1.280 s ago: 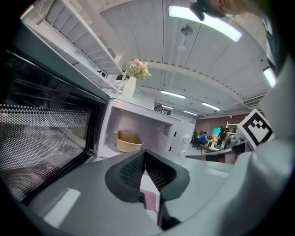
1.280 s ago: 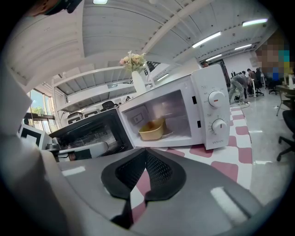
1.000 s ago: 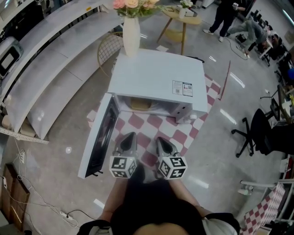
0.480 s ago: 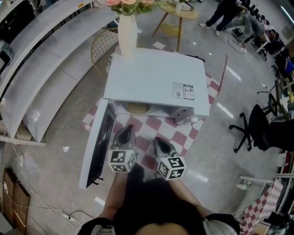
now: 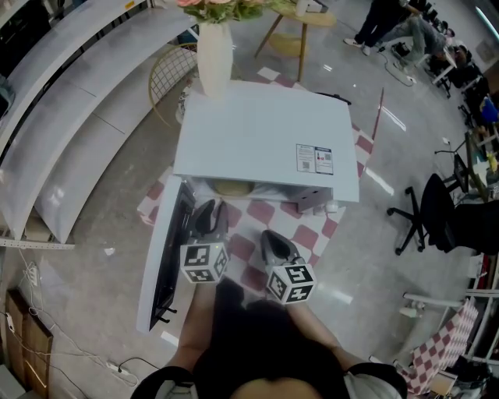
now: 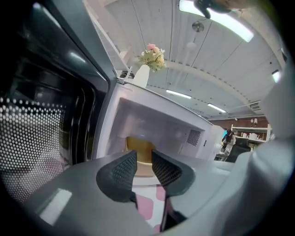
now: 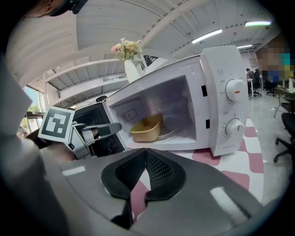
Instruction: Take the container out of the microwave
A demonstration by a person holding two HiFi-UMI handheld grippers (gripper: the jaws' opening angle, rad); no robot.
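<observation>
Over on the left the microwave door (image 5: pixel 165 261) hangs wide open, swung out toward the person, its dark perforated window facing inward. Just beside its inner edge is the left gripper (image 6: pixel 144 159), held up to the mouth of the oven cavity and pointing into it. Its jaws have just been opening and stand apart, with nothing pressed between the pads. Through the gap, further back, you see the container (image 6: pixel 139 144), a shallow yellowish tub sitting on the floor of the cavity, toward the left side, clear of both grippers.

The microwave (image 5: pixel 265 132) itself is white, with two dials on its right-hand front panel and a label stuck on its top. A white vase (image 5: pixel 214 58) of pale flowers stands on the back left corner of its top. The oven sits on a pink-and-white checked cloth (image 5: pixel 312 230) spread on the grey floor.

To the right of the first one, the right gripper (image 7: pixel 145 151) hangs back from the opening, over the cloth in front of the oven, aimed at the cavity. Its jaws are pressed together at the tips and carry nothing.

Further right a black office chair (image 5: pixel 429 214) stands on the bare floor, well apart from the oven, and people (image 5: pixel 390 23) are busy at the far end of the room
</observation>
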